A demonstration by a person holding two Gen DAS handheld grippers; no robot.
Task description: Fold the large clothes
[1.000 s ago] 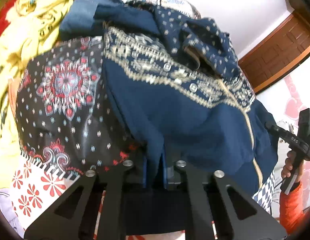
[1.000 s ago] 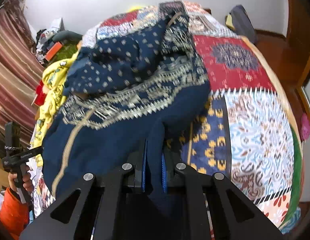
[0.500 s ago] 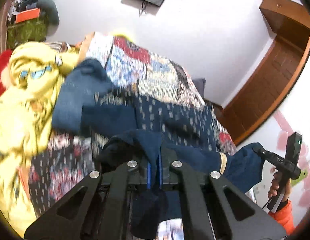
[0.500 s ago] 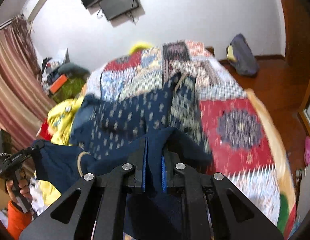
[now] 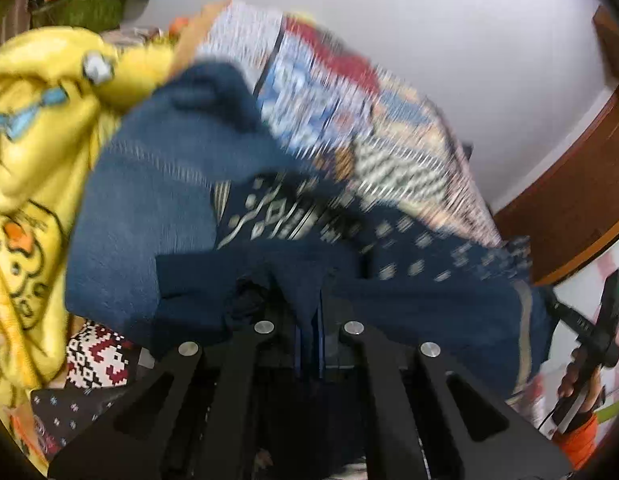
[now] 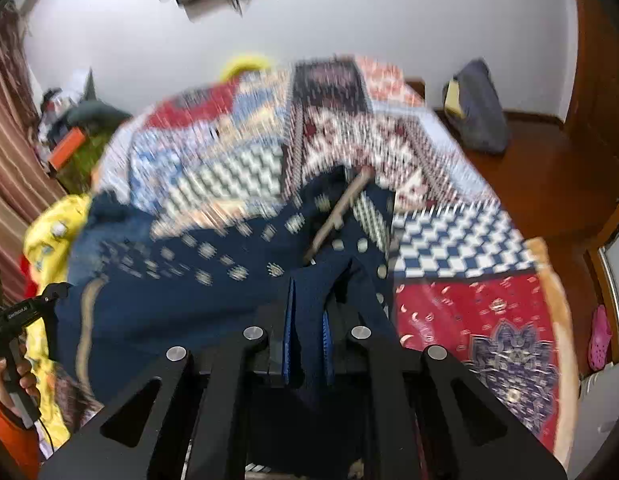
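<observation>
The left claw (image 5: 308, 334) was clamped on a fold of the navy garment (image 5: 409, 300), and the right claw (image 6: 307, 334) pinched another fold of it (image 6: 197, 292). The garment stretched between the two claws above the quilted bed (image 6: 481, 320), its patterned upper part lying on the quilt. A yellow cloth (image 5: 33, 152) was heaped to its left. Both views were motion-blurred.
</observation>
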